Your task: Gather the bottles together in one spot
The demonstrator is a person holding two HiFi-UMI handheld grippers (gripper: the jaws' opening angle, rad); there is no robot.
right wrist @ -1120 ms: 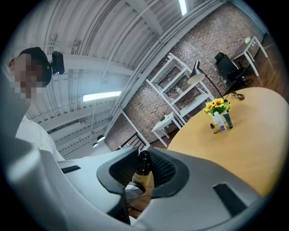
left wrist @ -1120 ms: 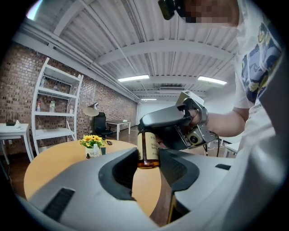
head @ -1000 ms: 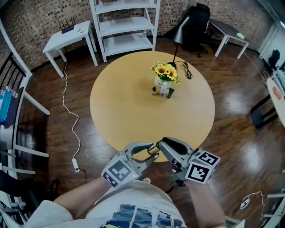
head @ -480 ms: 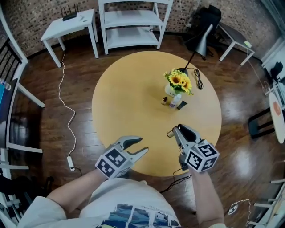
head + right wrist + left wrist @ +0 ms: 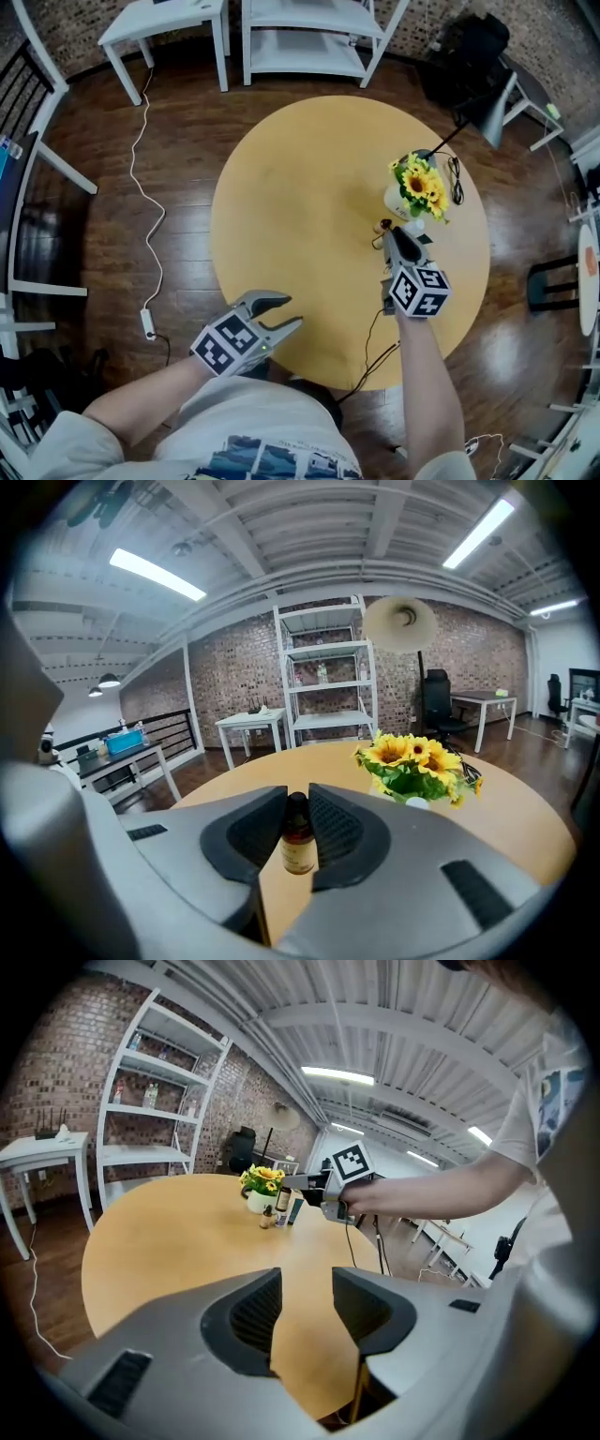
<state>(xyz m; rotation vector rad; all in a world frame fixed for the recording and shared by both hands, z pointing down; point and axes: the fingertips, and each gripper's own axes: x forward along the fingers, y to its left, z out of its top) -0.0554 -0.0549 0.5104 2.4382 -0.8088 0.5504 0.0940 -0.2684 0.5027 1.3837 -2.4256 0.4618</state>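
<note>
On the round wooden table [image 5: 300,187], a vase of sunflowers [image 5: 417,187] stands at the right. A small brown bottle [image 5: 267,1217], a white bottle [image 5: 278,1219] and a dark flat object [image 5: 296,1209] stand beside it. My right gripper [image 5: 392,236] has reached that group and is shut on a small brown bottle [image 5: 298,841] with a pale label, held upright just above the tabletop. My left gripper [image 5: 292,312] hangs over the table's near edge. Its jaws have just been opening and nothing is between them [image 5: 307,1283].
A black cable [image 5: 455,178] lies on the table behind the vase. A white shelf unit [image 5: 309,37], a white side table [image 5: 159,14], a floor lamp [image 5: 487,112] and a black chair [image 5: 469,47] ring the table. A white cord [image 5: 150,234] runs across the floor at left.
The two grippers have parted. The right one has travelled forward over the table to the bottles by the sunflowers, still holding its bottle. The left one has dropped toward the near edge.
</note>
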